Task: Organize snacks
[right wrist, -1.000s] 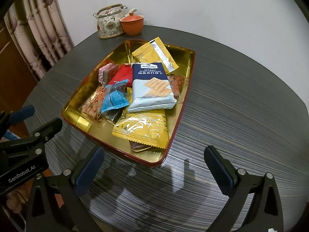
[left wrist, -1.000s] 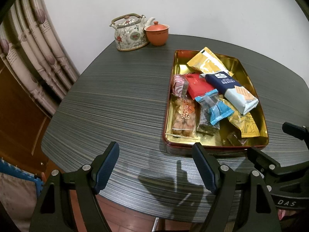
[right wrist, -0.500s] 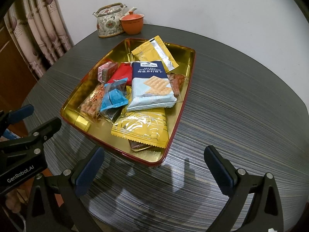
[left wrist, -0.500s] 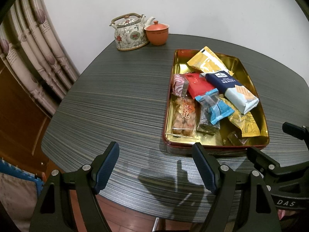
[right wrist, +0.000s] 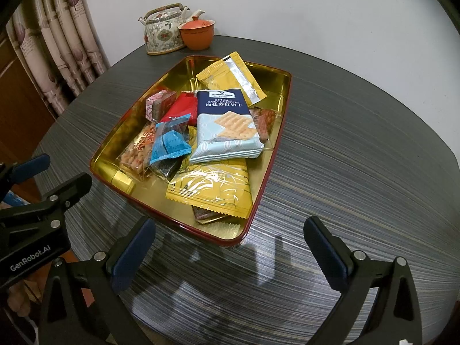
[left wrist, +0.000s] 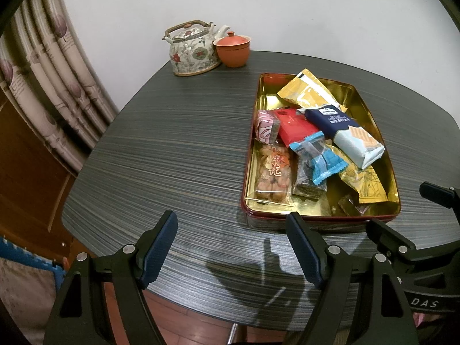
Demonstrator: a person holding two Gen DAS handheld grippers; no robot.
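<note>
Inside the gold tray on the tabletop: loose snack packets, light, crinkly, slippery, crackers fragile, best pinched at a crimped end seam; short of the tray, left tool and right tool both wide, empty.

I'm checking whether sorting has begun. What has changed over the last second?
Almost nothing. The right gripper has eased slightly toward the gold tray, so the tray sits a little lower in its view. The left gripper has not moved. Both are open and empty; the snacks, including the cracker pack, lie as before.
</note>
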